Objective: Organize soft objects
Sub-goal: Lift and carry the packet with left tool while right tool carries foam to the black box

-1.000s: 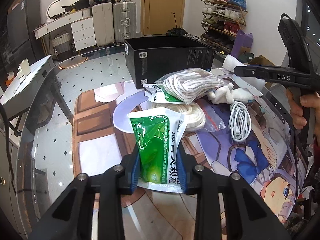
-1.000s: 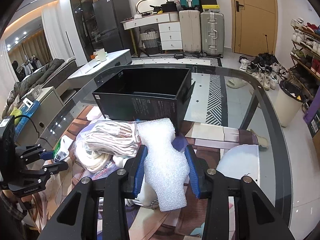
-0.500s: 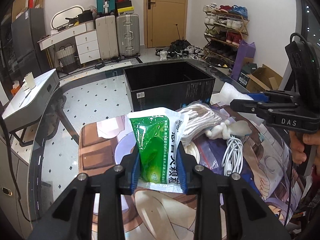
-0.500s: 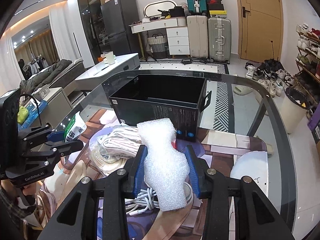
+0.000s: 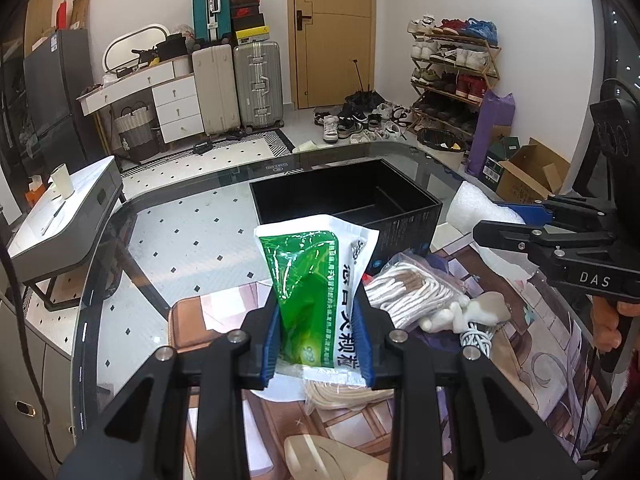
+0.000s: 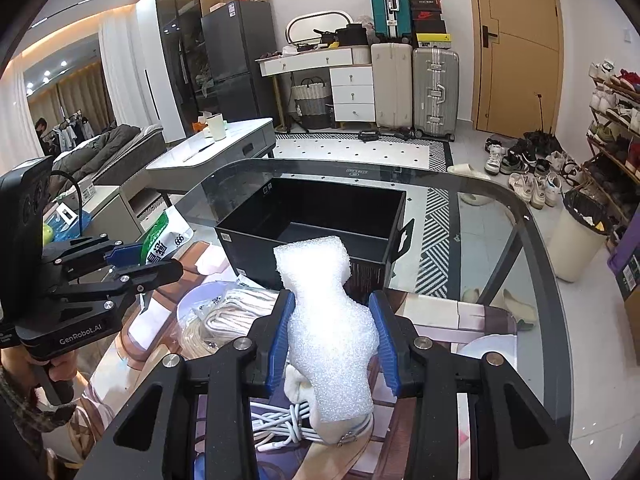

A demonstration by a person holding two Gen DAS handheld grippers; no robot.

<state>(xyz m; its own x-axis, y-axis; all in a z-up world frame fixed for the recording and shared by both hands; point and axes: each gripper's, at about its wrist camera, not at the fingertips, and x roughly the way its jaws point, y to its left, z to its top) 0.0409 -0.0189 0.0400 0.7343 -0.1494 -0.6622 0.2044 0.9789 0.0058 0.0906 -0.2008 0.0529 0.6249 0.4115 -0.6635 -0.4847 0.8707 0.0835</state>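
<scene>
My left gripper (image 5: 318,340) is shut on a green and white soft packet (image 5: 316,280), held up off the table; the same gripper (image 6: 138,258) with the packet (image 6: 162,240) shows at the left of the right wrist view. My right gripper (image 6: 332,340) is shut on a white foam sheet (image 6: 328,320), also lifted; it appears at the right of the left wrist view (image 5: 504,220) with the foam (image 5: 476,210). An open black box (image 6: 312,224) (image 5: 352,204) stands on the glass table just beyond both grippers.
On the printed mat (image 5: 540,360) lie a bag of white cord (image 5: 412,292) (image 6: 228,316), a small white plush (image 5: 472,312) and a coiled white cable (image 6: 280,424). The glass table's rim (image 6: 532,216) curves round the far side. Suitcases and a shoe rack stand on the floor beyond.
Both grippers have risen with their loads; the left one more. The packet has come up off the pile, and the box's inside now shows in both views.
</scene>
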